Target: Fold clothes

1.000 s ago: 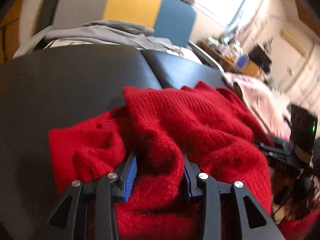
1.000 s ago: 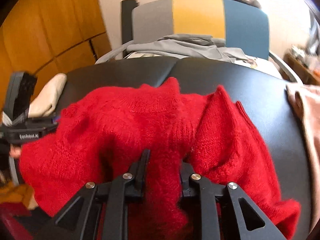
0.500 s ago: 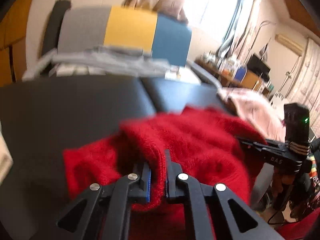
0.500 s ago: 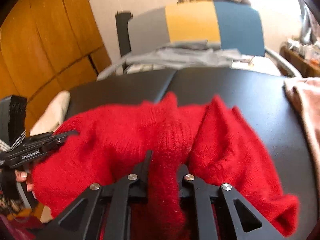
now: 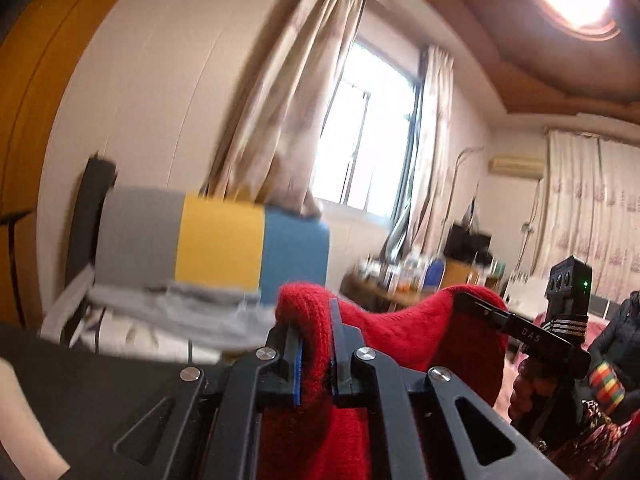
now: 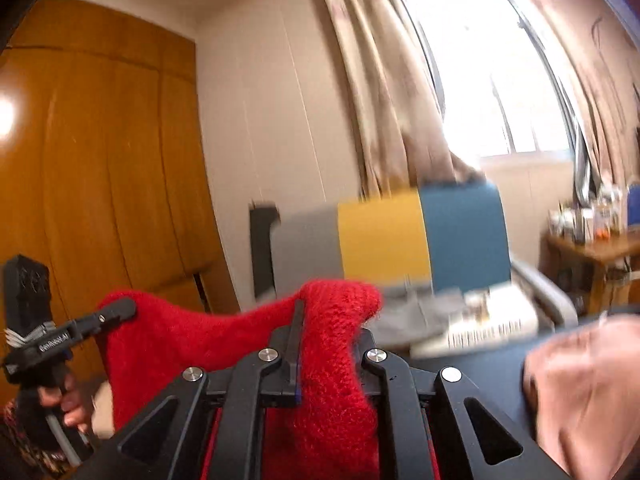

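Note:
A red knitted sweater (image 5: pixel 400 336) hangs in the air, stretched between both grippers. My left gripper (image 5: pixel 314 344) is shut on a fold of its edge, the knit bulging over the fingertips. In the right wrist view the same red sweater (image 6: pixel 332 344) is pinched by my right gripper (image 6: pixel 328 344), also shut. Each view shows the other gripper gripping the far end: the right gripper (image 5: pixel 476 308) at the right of the left wrist view, the left gripper (image 6: pixel 120 310) at the left of the right wrist view. The sweater's lower part is hidden below the gripper bodies.
A black padded table (image 5: pixel 100 380) lies below. Behind it stands a grey, yellow and blue chair (image 5: pixel 216 240) with grey clothes (image 5: pixel 180 308) on its seat. A pink garment (image 6: pixel 580 380) lies at the table's right. A wooden wardrobe (image 6: pixel 100 180) and a side table (image 6: pixel 592 248) stand beyond.
Both grippers have risen and tilted upward, lifting the red sweater off the black table. The left gripper, wide around the knit a second ago, has shut on it.

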Demonstrator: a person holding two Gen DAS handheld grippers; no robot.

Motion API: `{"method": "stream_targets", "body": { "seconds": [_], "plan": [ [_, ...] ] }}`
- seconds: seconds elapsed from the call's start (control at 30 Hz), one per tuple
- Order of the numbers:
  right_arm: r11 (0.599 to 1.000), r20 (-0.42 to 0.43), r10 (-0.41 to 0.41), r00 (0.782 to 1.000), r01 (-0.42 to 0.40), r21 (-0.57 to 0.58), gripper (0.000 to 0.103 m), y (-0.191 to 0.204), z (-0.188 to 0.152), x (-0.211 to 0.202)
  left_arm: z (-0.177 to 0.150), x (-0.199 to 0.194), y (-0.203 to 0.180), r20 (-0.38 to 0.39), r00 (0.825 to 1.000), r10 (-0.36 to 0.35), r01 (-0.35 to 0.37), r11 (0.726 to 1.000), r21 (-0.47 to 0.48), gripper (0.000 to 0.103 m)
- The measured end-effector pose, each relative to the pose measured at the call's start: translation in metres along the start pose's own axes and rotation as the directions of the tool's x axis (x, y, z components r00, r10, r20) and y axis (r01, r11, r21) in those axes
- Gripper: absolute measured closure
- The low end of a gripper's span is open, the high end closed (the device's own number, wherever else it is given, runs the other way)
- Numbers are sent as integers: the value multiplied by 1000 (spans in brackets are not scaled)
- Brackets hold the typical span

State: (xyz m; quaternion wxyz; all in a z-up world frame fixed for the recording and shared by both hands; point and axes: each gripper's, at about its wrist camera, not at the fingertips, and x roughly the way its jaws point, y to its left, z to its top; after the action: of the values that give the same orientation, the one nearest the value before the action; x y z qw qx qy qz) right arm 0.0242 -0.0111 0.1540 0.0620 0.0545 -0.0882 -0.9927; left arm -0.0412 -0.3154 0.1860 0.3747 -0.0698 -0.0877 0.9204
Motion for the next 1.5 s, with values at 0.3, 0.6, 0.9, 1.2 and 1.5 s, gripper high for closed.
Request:
{"method": "stream_targets", "body": {
  "seconds": [0.3, 0.6, 0.9, 1.2, 1.5],
  "plan": [
    [990, 192, 138, 972, -135, -31, 93, 37, 83, -26, 74, -25, -34, 160, 982, -102, 93, 994, 61, 96],
    [958, 299, 252, 921, -193, -213, 103, 108, 137, -65, 114, -30, -78, 170, 973, -157, 128, 977, 169, 102],
    [984, -192, 148, 970, -165, -73, 24, 47, -1, 1, -47, 34, 1, -265, 958, -106, 96, 994, -51, 81],
    [985, -586, 161, 794, -169, 42, 24, 6, -143, 6, -156, 11, 21, -486, 813, -319, 269, 948, -172, 54],
    [931, -750, 209, 627, -363, -45, 24, 34, -199, -28, -182, -27, -65, -698, 691, -189, 534, 784, 316, 37]
  ]
}}
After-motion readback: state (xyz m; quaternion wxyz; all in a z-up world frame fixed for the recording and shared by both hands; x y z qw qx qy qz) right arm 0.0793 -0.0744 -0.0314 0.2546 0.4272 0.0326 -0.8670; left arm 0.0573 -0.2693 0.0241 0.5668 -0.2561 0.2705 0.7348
